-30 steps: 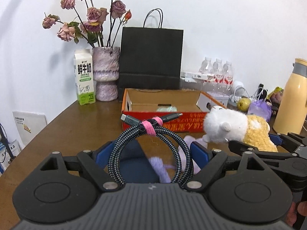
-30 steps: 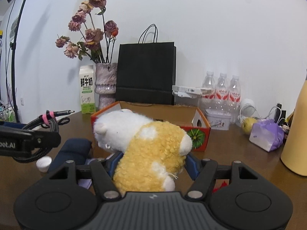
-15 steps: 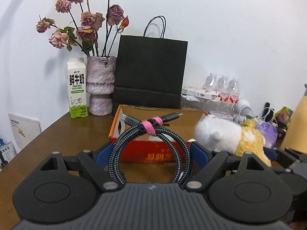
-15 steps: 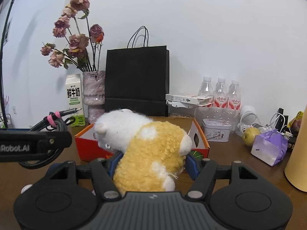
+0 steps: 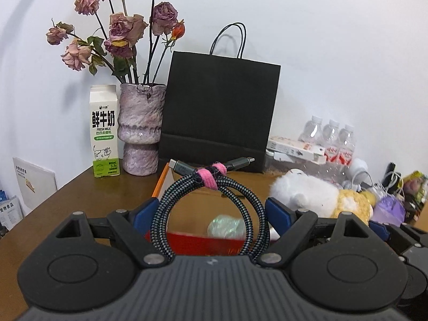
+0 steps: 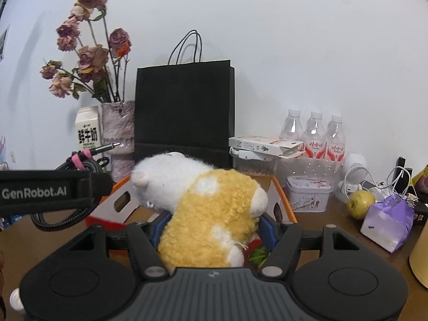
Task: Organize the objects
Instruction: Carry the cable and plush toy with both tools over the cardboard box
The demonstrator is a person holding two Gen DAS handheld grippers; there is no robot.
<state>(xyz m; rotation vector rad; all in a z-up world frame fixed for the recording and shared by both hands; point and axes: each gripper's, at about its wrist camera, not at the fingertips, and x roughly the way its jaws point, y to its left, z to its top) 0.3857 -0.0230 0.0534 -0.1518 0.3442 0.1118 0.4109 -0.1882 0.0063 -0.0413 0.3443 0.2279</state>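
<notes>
One coiled cable, bound by one pink strap, sits gripped in the left claw above the box. One plush toy is clamped in the right claw, at the box's 3 o'clock side. Behind the box at 12 o'clock stands one black bag; at 10 o'clock, one vase and one milk carton. Three bottles stand at 2 o'clock on the worktop, with one apple nearby.
</notes>
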